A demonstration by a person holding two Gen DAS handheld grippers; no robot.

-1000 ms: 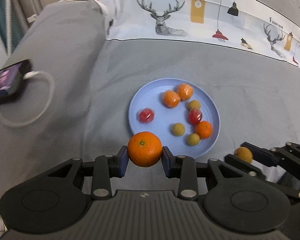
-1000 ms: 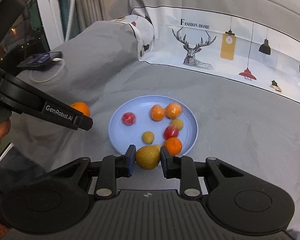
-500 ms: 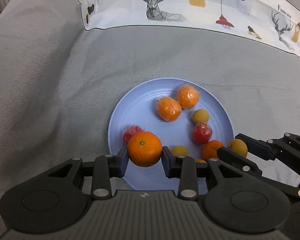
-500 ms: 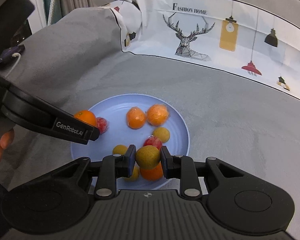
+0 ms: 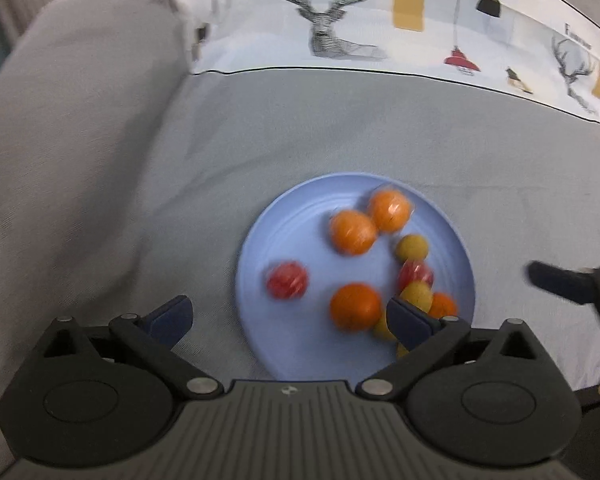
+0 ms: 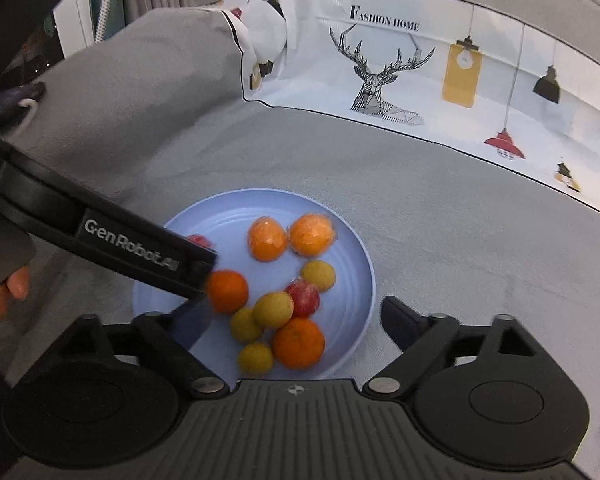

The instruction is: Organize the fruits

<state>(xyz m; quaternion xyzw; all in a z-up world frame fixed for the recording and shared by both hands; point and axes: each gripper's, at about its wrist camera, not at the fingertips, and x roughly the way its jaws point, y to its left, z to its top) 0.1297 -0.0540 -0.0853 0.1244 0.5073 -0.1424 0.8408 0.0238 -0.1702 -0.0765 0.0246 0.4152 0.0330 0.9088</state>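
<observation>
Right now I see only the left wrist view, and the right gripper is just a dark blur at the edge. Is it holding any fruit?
Observer: No. In the right wrist view the right gripper is wide open and holds nothing. It is above the near part of the blue plate.
Operator: My finger hides some of the small yellow-green fruits. How many are on the plate?
Observer: Four. The nearest yellow-green fruit lies right beside a bare orange.
Operator: Is anything lying off the plate, far to my left?
Observer: Yes, a dark phone with a white cable lies on the grey cover, well away from the plate.
</observation>
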